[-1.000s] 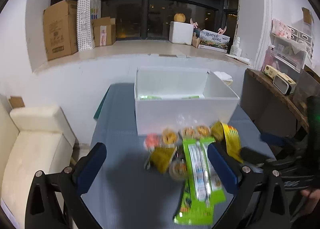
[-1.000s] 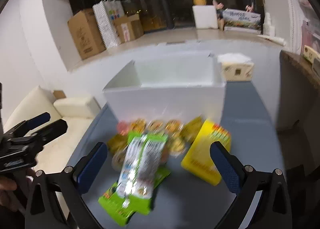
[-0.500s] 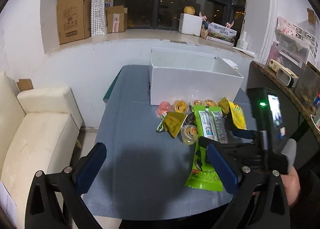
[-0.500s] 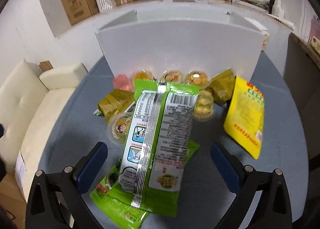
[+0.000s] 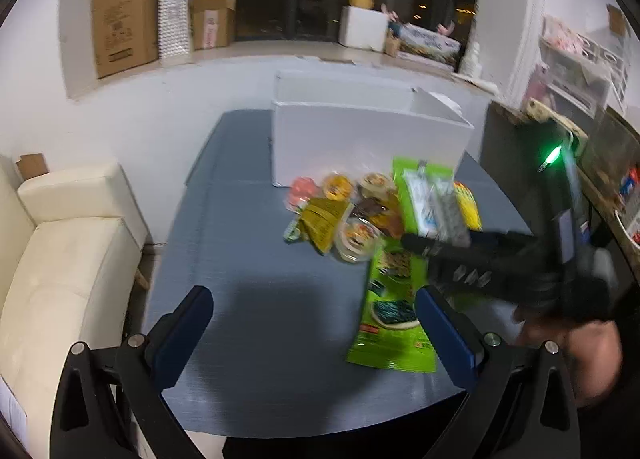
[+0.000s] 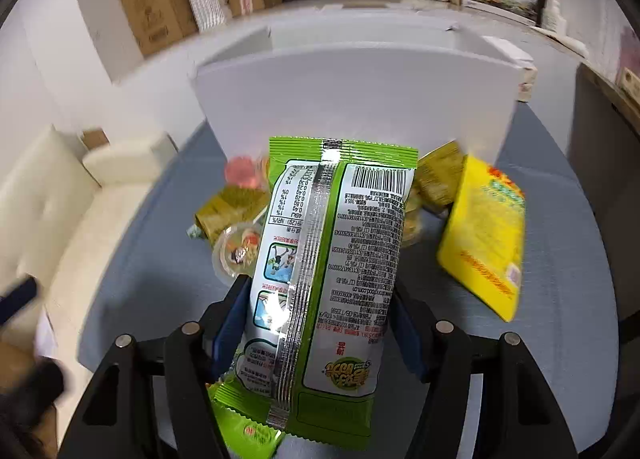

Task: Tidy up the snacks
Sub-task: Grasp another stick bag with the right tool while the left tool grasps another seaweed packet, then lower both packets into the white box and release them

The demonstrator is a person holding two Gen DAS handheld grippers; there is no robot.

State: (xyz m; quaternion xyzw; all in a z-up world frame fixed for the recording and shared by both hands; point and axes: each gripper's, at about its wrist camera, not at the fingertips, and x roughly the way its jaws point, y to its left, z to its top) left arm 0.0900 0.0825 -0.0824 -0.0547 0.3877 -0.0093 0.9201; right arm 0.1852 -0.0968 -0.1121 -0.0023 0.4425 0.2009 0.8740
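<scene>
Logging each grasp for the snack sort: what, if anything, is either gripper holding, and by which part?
The right gripper, jaws just closing, clamps the top green snack packet across its long side edges, near its lower end. The left gripper is open and holds nothing.

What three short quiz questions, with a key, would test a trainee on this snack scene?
1. True or false: the left gripper holds a snack.
2. Which item is between the fingers of the right gripper? A) yellow packet B) green packet C) jelly cup
3. Fill in: behind the snack pile stands a white ____.
Key: 1 false, it is open and empty. 2 B; the jaws have just been closing and their pads now press on its sides. 3 box.
</scene>
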